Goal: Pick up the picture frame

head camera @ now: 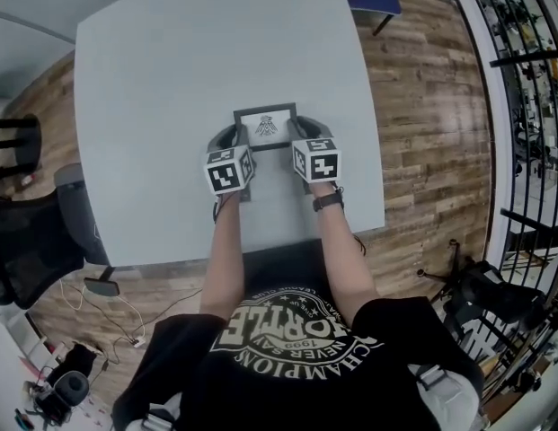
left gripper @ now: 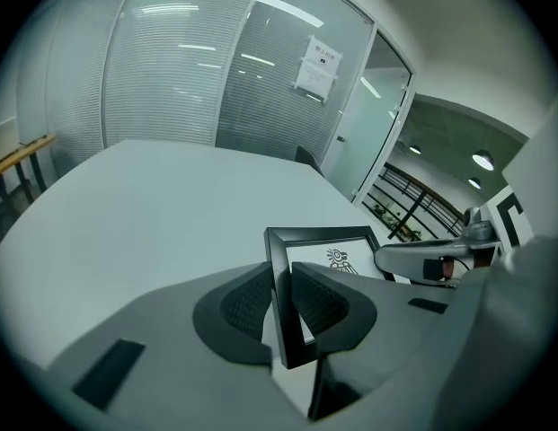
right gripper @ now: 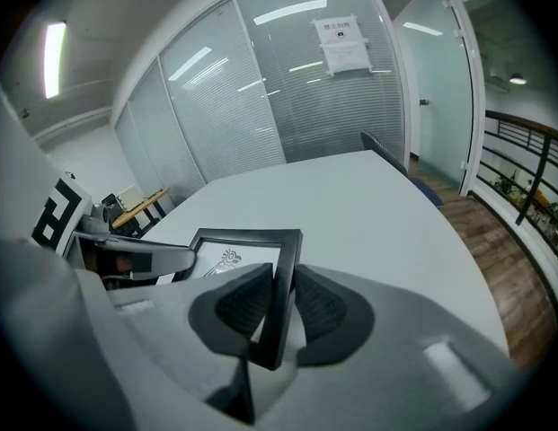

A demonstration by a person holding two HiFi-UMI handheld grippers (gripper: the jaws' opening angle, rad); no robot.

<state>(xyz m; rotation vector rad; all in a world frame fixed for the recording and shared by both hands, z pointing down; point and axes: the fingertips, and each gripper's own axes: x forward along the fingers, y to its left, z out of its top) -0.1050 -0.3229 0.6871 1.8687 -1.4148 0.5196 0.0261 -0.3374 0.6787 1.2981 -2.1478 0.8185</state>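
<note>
Picture frame (head camera: 265, 126): side rails pinched between the jaws of left gripper (left gripper: 283, 299) and right gripper (right gripper: 280, 303); grasp done, seemingly barely off table (head camera: 171, 79), further lift remaining.

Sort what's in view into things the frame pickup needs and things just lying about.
In the job: picture frame; left hand-held gripper and right hand-held gripper, each clamped on one side rail; white table under it.
Lying about: black office chair; black railing.
</note>
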